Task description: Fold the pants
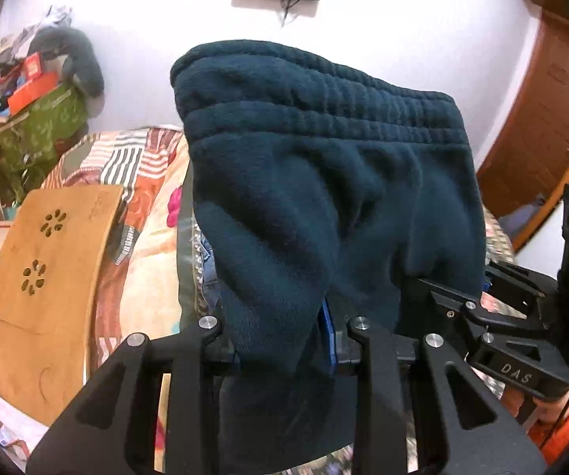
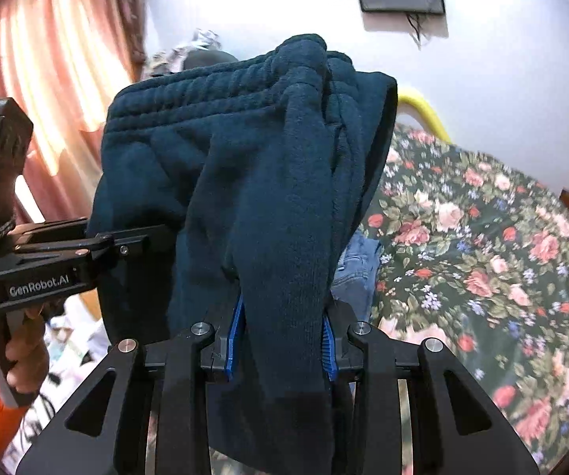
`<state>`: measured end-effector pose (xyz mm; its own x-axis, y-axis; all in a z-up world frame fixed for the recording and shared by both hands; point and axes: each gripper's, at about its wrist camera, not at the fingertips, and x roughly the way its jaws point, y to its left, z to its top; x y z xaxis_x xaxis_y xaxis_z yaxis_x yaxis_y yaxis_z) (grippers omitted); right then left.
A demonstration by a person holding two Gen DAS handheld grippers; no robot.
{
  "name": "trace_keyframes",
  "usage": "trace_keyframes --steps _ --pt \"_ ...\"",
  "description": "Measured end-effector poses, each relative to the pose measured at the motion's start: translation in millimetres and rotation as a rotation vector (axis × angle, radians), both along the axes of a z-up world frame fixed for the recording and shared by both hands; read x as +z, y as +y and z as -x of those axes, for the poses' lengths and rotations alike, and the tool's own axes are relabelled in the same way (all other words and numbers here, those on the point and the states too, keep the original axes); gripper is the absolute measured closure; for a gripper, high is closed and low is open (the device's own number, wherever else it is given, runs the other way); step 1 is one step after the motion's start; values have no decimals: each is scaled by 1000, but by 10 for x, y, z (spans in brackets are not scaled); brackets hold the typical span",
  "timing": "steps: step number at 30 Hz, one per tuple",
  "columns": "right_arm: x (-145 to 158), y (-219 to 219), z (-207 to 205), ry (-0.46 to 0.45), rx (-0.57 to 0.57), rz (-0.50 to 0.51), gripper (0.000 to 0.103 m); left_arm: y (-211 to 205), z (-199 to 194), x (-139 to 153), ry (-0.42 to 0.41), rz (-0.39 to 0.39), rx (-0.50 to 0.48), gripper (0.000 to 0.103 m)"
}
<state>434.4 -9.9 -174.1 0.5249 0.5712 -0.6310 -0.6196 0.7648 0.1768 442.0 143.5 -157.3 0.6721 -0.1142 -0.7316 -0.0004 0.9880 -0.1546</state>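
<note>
Two grippers share one load at this moment: my left gripper (image 1: 284, 340) has its fingers pinching a thick bunch of the dark teal pants (image 1: 324, 166), and my right gripper (image 2: 280, 344) has its blue pads (image 2: 234, 332) pressed on another bunch of the same cloth. The pants hang in the air between them, raised above the bed (image 2: 482, 237), with the ribbed elastic waistband (image 1: 316, 91) uppermost in both views.

I judge the fabric to be fleece: soft, bulky, light enough to carry but floppy, with no stiffness to hold a crease. It should not slip from the pads, though thick bunches can creep out under a swing. Better holds for folding would be the waistband corners or the leg hems, where seams give something firm to pinch.

Much is hidden from me. The legs drop below both frames, so I cannot tell how they hang or whether they are twisted. Which part of the garment each gripper actually holds is unclear. The cloth also blocks most of the bed straight ahead, including something blue denim (image 2: 357, 261) lying behind it.
</note>
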Motion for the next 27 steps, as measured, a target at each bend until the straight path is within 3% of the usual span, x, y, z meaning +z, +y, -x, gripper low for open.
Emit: trace_keyframes --steps 4,8,14,17,21,27 --pt "-261 127 -355 59 -24 19 74 97 -417 -416 83 -1 14 74" --pt "-586 265 -646 110 -32 116 74 225 -788 -903 202 64 38 76" --pt "-947 193 -790 209 -75 201 64 330 -879 -1339 281 82 57 76" --pt "-869 62 -653 213 -80 194 61 403 -757 -1329 277 71 59 75" --pt "-658 -52 -405 149 -89 241 60 455 -471 -1164 261 15 88 75" --pt "-76 -271 52 42 -110 154 60 386 173 -438 127 -62 63 75"
